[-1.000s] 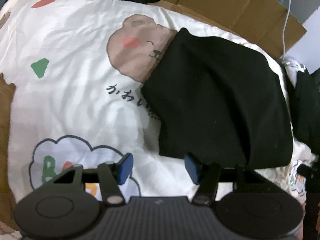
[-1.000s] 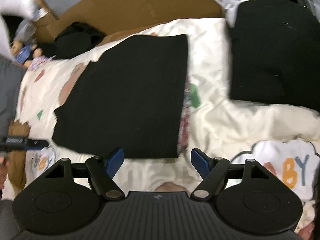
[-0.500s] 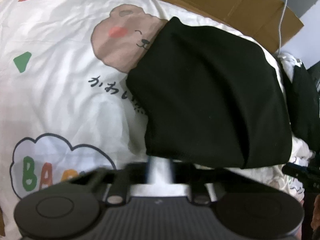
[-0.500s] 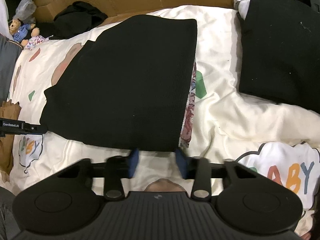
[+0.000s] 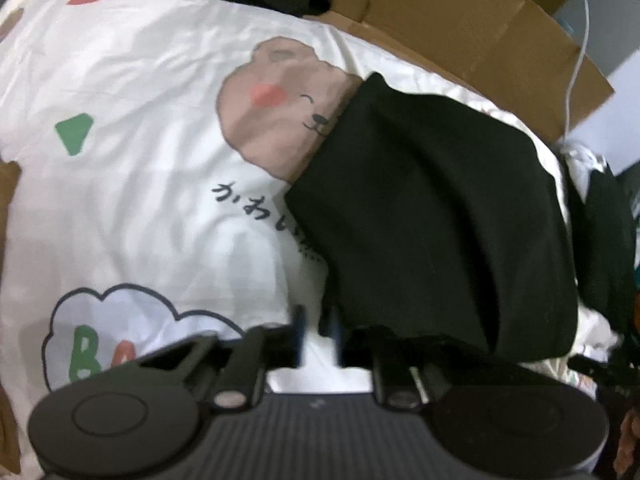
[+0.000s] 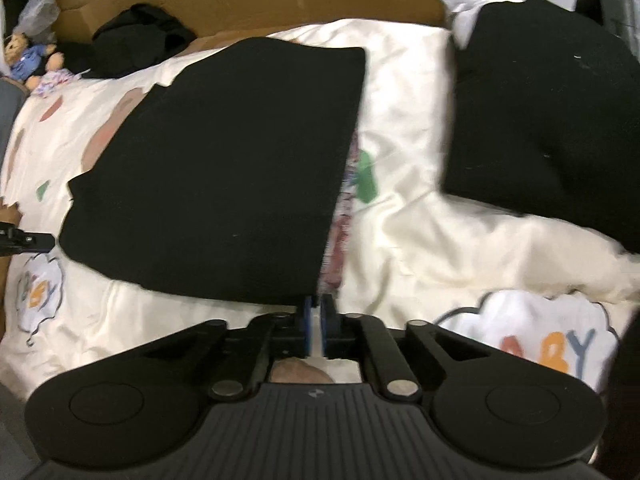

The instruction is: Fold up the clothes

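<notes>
A black folded garment lies flat on a cream cartoon-print bedsheet. My left gripper hovers at the garment's near left corner. Its blurred blue pads stand a little apart and are opening, with only white sheet showing between them. My right gripper sits just below the garment's near right corner. Its jaws are opening from a narrow gap, and no cloth shows in that gap. A strip of patterned cloth peeks out along the garment's right edge.
A second black folded garment lies to the right. Brown cardboard lines the far side, with a heap of black clothing and a teddy bear at the far left. A white cable hangs at right.
Both grippers went from wide open to nearly shut, and the left pads have now parted slightly again. Both hands have stayed near the garment's near edge.
</notes>
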Motion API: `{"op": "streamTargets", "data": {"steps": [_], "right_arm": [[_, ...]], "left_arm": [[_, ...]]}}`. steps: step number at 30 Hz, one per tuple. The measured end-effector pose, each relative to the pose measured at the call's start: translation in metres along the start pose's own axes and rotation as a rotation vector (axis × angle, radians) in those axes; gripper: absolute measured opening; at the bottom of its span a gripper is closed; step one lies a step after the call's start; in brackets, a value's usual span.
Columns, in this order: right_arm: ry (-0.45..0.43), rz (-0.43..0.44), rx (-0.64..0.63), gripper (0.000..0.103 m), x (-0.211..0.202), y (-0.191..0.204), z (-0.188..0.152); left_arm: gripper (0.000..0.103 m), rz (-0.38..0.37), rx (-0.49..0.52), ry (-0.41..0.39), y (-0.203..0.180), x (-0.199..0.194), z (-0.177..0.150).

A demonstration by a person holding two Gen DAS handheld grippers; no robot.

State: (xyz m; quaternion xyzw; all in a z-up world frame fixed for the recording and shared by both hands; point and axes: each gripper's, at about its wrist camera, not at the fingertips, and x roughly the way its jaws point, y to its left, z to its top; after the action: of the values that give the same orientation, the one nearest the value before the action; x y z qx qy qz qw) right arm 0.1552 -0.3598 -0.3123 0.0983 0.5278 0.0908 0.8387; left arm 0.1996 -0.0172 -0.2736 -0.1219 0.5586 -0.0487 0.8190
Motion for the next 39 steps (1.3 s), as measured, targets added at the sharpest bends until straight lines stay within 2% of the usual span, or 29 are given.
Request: {"op": "streamTargets", "data": {"steps": [2,4,9,10,11,13,14,15,17,25,27,30,32,34,36,38,39], "right_arm": [[-0.009,0.012,0.018,0.053,-0.002,-0.005,-0.002],[-0.029,0.028,0.039,0.055,-0.003,-0.009,-0.003],[-0.035,0.066,0.017,0.054,0.003,-0.003,0.002],[-0.034,0.071,0.012,0.054,0.005,-0.001,0.003],[-0.031,0.078,0.005,0.054,0.007,0.002,0.005],[-0.026,0.091,-0.006,0.049,0.012,0.007,0.007],[-0.02,0.093,-0.007,0.041,0.014,0.007,0.007],[-0.01,0.085,-0.009,0.023,0.016,0.009,0.008],[0.017,0.041,-0.015,0.005,0.021,0.011,0.011],[0.032,-0.05,-0.041,0.002,0.012,0.008,0.022],[0.023,-0.056,-0.032,0.003,0.008,0.006,0.024],[0.028,-0.043,-0.002,0.005,0.006,0.002,0.025],[0.015,-0.033,0.056,0.009,0.004,-0.006,0.02],[-0.004,-0.03,0.124,0.014,0.0,-0.018,0.016],[-0.032,-0.006,0.208,0.036,-0.005,-0.031,0.012],[-0.051,0.03,0.269,0.037,-0.009,-0.038,0.009],[-0.062,0.05,0.305,0.038,-0.01,-0.042,0.007]], "left_arm": [[0.041,-0.027,-0.004,0.003,-0.001,0.002,0.001],[0.045,-0.019,0.012,0.009,-0.004,0.005,0.001],[0.042,-0.012,0.035,0.04,-0.011,0.019,0.0],[0.039,-0.011,0.04,0.048,-0.012,0.022,-0.001],[0.029,-0.013,0.041,0.05,-0.012,0.023,-0.002],[0.014,-0.03,0.027,0.07,-0.011,0.028,-0.003],[0.009,-0.033,0.029,0.076,-0.011,0.031,-0.003],[0.008,-0.03,0.04,0.071,-0.011,0.031,-0.003],[0.005,-0.026,0.054,0.062,-0.012,0.03,-0.002],[0.003,0.025,0.072,0.001,-0.005,0.008,0.013],[0.003,0.02,0.068,0.025,-0.003,0.008,0.012],[0.006,0.018,0.048,0.086,0.0,0.012,0.014],[0.012,0.059,0.016,0.062,0.0,0.006,0.014],[0.013,0.065,-0.009,0.051,0.003,0.0,0.017],[0.016,0.069,-0.025,0.033,0.005,-0.007,0.021],[0.03,0.067,-0.036,0.013,0.006,-0.014,0.024],[0.033,0.067,-0.041,0.008,0.006,-0.015,0.026]]}}
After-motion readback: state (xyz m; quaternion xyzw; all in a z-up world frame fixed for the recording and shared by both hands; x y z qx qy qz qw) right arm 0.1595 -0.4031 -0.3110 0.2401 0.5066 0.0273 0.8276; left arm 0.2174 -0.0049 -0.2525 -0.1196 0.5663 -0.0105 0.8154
